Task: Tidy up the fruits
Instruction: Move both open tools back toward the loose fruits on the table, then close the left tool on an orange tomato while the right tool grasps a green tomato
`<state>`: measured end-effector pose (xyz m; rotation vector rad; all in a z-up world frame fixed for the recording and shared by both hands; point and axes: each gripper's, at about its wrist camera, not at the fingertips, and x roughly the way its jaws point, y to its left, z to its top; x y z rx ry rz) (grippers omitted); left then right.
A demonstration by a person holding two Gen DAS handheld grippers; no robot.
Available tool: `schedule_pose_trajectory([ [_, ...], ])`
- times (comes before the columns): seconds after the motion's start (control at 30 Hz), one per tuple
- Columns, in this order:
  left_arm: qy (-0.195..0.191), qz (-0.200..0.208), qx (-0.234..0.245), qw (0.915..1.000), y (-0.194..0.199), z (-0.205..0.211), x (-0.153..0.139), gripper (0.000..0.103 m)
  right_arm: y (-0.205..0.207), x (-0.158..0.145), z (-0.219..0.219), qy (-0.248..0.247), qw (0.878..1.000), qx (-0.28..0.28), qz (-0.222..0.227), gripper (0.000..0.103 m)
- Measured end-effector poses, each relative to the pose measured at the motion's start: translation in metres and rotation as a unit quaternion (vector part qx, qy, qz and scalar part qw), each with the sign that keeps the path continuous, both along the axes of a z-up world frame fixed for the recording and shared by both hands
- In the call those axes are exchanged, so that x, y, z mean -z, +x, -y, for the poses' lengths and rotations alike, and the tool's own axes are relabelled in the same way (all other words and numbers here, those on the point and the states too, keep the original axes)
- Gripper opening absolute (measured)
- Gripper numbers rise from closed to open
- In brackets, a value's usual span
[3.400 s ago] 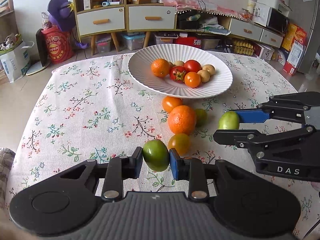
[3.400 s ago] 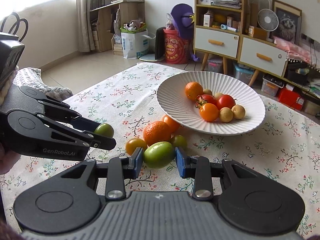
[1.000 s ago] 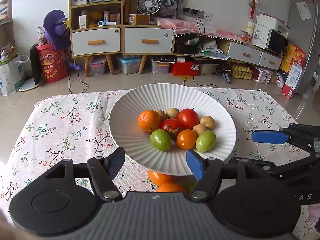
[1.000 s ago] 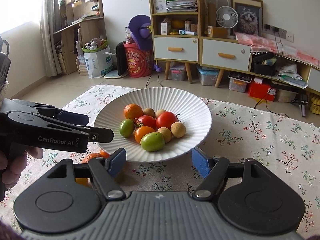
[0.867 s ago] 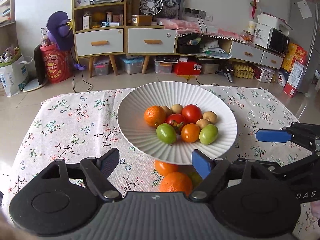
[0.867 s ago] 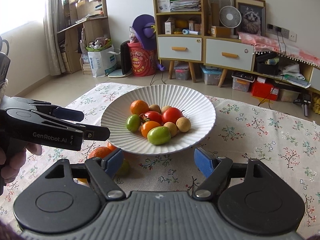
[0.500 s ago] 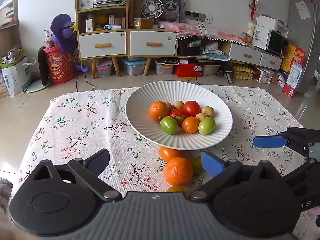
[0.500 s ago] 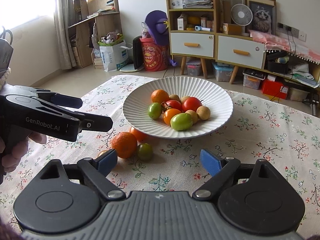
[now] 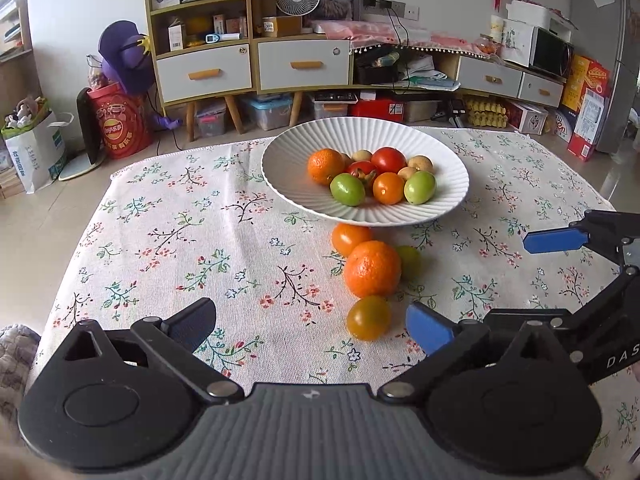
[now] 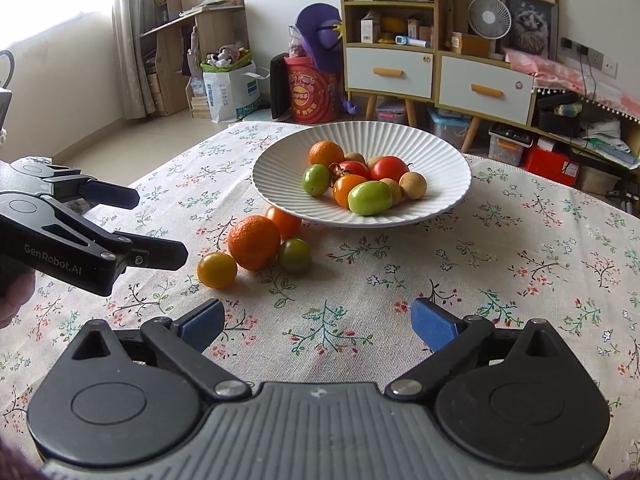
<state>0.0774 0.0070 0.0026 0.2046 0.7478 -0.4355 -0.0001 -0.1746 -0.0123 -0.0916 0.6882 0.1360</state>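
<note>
Both my jaws released, fruit split between plate and tabletop.

My left gripper [image 9: 312,326] stands wide with nothing between its jaws; my right gripper [image 10: 318,322] is opening, also bare. The white plate [image 9: 288,184] sits upper centre, holding most fruit (two green ones [image 9: 347,189] included), while a big orange [image 9: 372,269] and three smaller fruits lie just below it.

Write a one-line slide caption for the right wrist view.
Right gripper opening, empty, over floral tablecloth; four fruits beside the plate.
</note>
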Motion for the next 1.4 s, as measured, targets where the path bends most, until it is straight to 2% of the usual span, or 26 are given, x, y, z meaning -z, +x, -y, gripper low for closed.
schedule_pose_trajectory([
  [0.27, 0.017, -0.005, 0.002, 0.9998, -0.009, -0.009, 0.018, 0.098, -0.002, 0.009, -0.004, -0.014, 1.0, 0.002, -0.009, 0.102],
  [0.43, 0.031, 0.014, 0.01, 0.9994, -0.013, -0.005, 0.031, 0.098, -0.003, 0.017, -0.008, -0.039, 0.999, 0.001, -0.011, 0.102],
  [0.67, 0.025, 0.036, 0.03, 0.9986, -0.017, 0.008, 0.04, 0.098, -0.004, 0.024, -0.004, -0.057, 0.998, 0.01, -0.018, 0.102],
  [0.8, 0.015, 0.033, 0.035, 0.9987, -0.014, 0.014, 0.04, 0.097, -0.003, 0.024, 0.0, -0.054, 0.998, 0.021, -0.018, 0.102],
  [0.9, -0.002, 0.021, 0.036, 0.9991, -0.01, 0.016, 0.038, 0.089, -0.001, 0.024, 0.004, -0.054, 0.998, 0.032, -0.016, 0.102],
  [0.97, -0.013, 0.014, 0.037, 0.9991, -0.008, 0.018, 0.037, 0.075, 0.001, 0.024, 0.006, -0.054, 0.998, 0.038, -0.014, 0.102],
  [1.0, -0.016, 0.012, 0.037, 0.9991, -0.007, 0.018, 0.036, 0.073, 0.002, 0.023, 0.007, -0.054, 0.998, 0.041, -0.014, 0.102],
  [1.1, -0.02, 0.011, 0.038, 0.999, -0.007, 0.02, 0.034, 0.059, 0.006, 0.022, 0.009, -0.053, 0.997, 0.047, -0.014, 0.102],
  [1.17, -0.025, 0.008, 0.037, 0.9989, -0.006, 0.021, 0.033, 0.045, 0.009, 0.023, 0.009, -0.053, 0.997, 0.049, -0.015, 0.102],
  [1.23, -0.03, 0.005, 0.04, 0.9987, -0.005, 0.021, 0.031, 0.036, 0.013, 0.023, 0.008, -0.053, 0.997, 0.048, -0.016, 0.102],
  [1.27, -0.031, 0.004, 0.042, 0.9986, -0.005, 0.021, 0.03, 0.028, 0.014, 0.023, 0.007, -0.054, 0.997, 0.047, -0.016, 0.102],
  [1.3, -0.029, 0.004, 0.044, 0.9986, -0.005, 0.022, 0.03, 0.024, 0.015, 0.023, 0.005, -0.054, 0.997, 0.046, -0.016, 0.102],
  [1.4, -0.022, 0.003, 0.042, 0.9989, -0.004, 0.021, 0.028, 0.024, 0.019, 0.023, 0.002, -0.054, 0.998, 0.036, -0.013, 0.101],
])
